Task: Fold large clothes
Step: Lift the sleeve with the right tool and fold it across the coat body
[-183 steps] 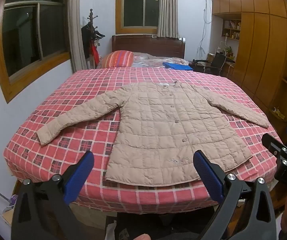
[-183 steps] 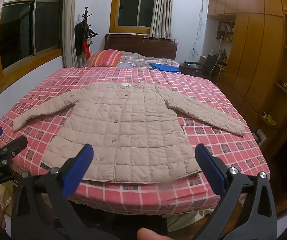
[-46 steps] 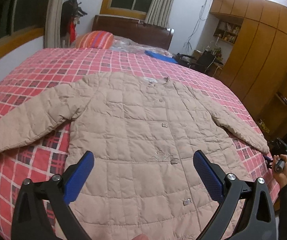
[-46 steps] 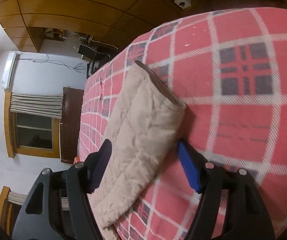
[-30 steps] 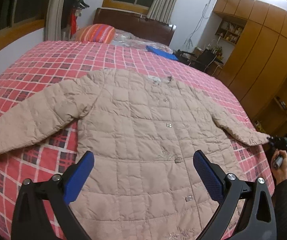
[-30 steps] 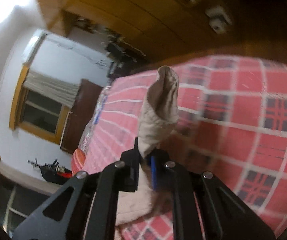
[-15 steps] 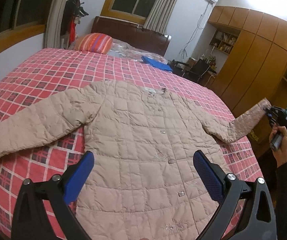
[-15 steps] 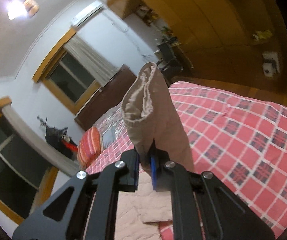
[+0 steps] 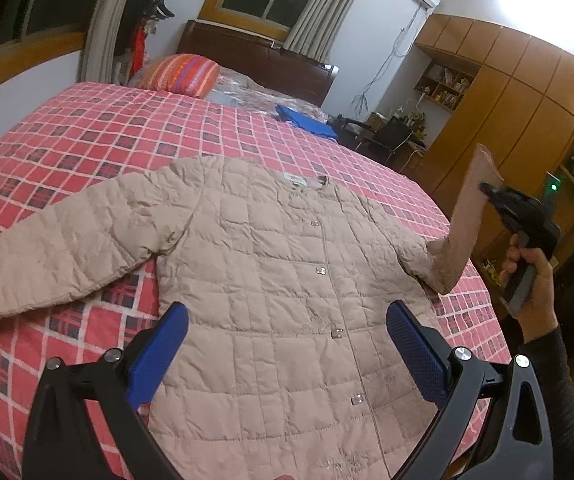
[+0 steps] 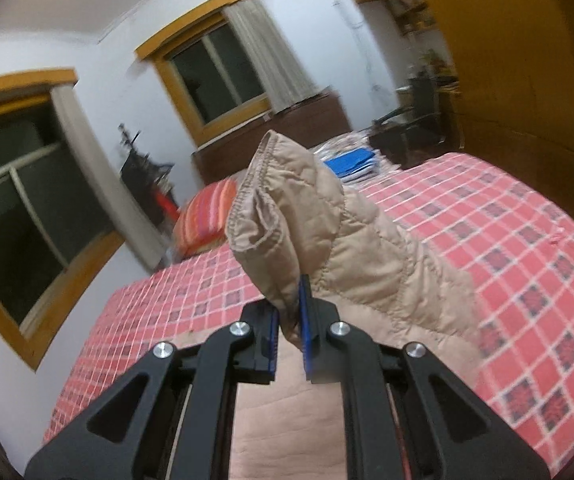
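**Right sleeve lifted off the bed, coat body flat**

We see the beige quilted coat (image 9: 271, 280) lying front-up and buttoned on the red plaid bedspread (image 9: 87, 136), collar toward the headboard, hem toward us. Its one sleeve (image 9: 47, 256) lies spread flat across the plaid on the left side of the left-wrist view. The other sleeve (image 9: 461, 224) stands raised off the bed, its cuff (image 10: 265, 216) uppermost.

Our right gripper (image 10: 289, 320) has its blue pads pressed together on that sleeve just below the cuff, with the fabric bunched between them; the cuff opening faces the camera. In the left-wrist view we see a hand (image 9: 533, 280) holding this gripper up beside the bed's right edge.

Our left gripper (image 9: 283, 344) hangs above the coat's lower front with its blue fingers (image 9: 159, 344) spread wide, gripping nothing.

Farther out we see a striped pillow (image 9: 185, 74) and a blue folded item (image 9: 307, 122) near the dark headboard (image 9: 255, 60), and wooden wardrobes (image 9: 527, 92) along the right wall.
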A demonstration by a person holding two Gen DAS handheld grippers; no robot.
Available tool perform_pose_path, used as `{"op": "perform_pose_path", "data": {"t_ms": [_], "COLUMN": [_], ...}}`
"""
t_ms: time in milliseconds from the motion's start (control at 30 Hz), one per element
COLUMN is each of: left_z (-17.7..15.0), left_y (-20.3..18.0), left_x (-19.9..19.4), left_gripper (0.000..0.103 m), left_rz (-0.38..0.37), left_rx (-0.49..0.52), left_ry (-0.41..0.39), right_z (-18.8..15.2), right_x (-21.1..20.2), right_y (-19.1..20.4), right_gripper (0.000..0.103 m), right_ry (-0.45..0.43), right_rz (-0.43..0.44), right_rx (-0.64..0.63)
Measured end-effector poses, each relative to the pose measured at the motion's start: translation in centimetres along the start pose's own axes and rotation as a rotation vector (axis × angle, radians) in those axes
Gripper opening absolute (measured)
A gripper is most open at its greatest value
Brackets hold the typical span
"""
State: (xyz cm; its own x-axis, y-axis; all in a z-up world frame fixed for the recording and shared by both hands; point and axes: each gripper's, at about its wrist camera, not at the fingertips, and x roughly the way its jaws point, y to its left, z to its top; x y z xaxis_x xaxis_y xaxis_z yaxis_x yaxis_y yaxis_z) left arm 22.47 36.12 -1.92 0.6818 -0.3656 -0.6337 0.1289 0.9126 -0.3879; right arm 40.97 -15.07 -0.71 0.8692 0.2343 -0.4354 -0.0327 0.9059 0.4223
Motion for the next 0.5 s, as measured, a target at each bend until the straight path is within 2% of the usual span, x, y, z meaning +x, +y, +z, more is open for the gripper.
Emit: {"op": "perform_pose_path", "data": {"t_ms": [233,500], "left_z": [2.8,5.2], "left_y": [0.7,2.1], "left_x": [2.1,6.2], "left_gripper": [0.099,0.099], "left_rz": [-0.04,-0.06], "left_rx": [-0.025,-0.06], "left_ry": [0.028,0.082], "right_z": [-3.9,-11.5], "right_x": [5.0,11.7], "right_y": [7.6,14.4], "right_gripper": [0.008,0.008], "right_ry": [0.096,0.289], "right_rz": [0.051,0.075], "right_rx": [-0.153,-0.311]}}
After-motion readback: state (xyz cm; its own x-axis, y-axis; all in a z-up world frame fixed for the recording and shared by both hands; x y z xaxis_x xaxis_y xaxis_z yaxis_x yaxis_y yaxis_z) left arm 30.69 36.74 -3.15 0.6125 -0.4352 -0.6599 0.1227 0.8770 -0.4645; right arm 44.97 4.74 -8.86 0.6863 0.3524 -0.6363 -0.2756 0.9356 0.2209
